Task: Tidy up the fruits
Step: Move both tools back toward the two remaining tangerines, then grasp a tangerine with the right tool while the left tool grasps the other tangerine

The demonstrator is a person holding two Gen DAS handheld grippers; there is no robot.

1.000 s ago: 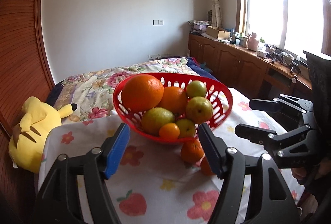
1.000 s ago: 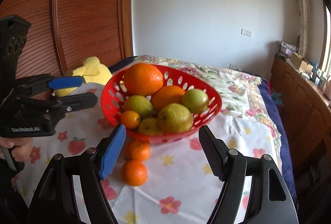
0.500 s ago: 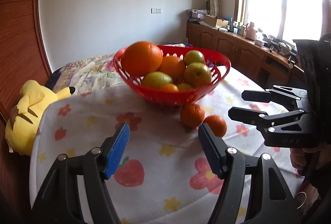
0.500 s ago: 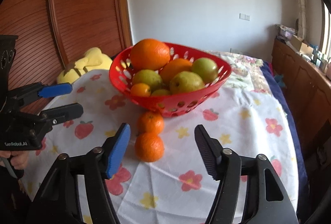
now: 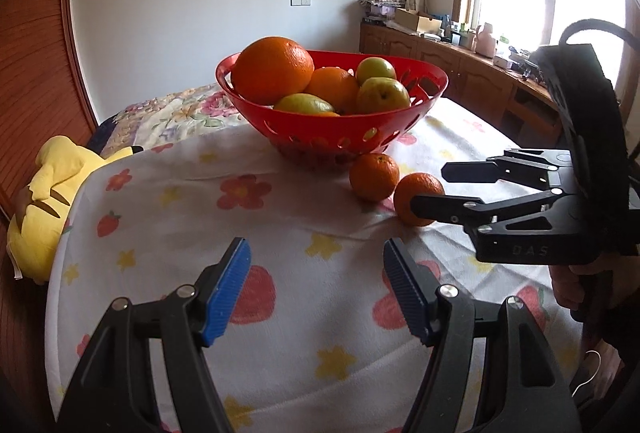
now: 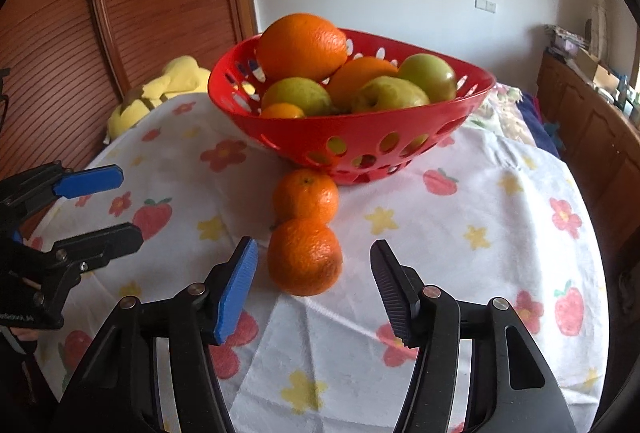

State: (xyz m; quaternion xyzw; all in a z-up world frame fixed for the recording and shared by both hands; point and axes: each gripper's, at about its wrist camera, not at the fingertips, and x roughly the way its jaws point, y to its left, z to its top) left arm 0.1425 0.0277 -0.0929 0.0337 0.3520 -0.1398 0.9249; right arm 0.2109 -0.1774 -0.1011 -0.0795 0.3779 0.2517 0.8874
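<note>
Fruits lie in two groups on your flowered tablecloth (image 6: 500, 233): two loose tangerines on the cloth and a heap in the red basket (image 6: 360, 137) behind them. Nearest to you, the near tangerine (image 6: 305, 256) sits between the fingers of your right gripper (image 6: 314, 275); those jaws are closing, yet neither pad touches the peel, so nothing is grasped. In the left wrist view that same fruit (image 5: 416, 197) is partly hidden behind one black finger of the right gripper (image 5: 432, 189). Your left gripper (image 5: 316, 285) hangs released over bare cloth near the front edge, with nothing between its blue pads.

Compared with a second ago, both cameras sit lower and closer to the cloth: the basket now shows from the side, where before you looked down into it. The near tangerine, which lay ahead of the right fingertips, is now level with them.

The far tangerine (image 6: 306, 197) touches the near one and rests against the basket's foot. Inside the basket you can count one big orange (image 6: 301, 47) on top, a second orange (image 6: 362, 79) behind it, three green fruits (image 6: 390, 95), and a small tangerine (image 6: 282, 111) at the rim; more may be hidden below. Beyond the cloth's left edge lies one yellow plush toy (image 5: 44, 201).
</note>
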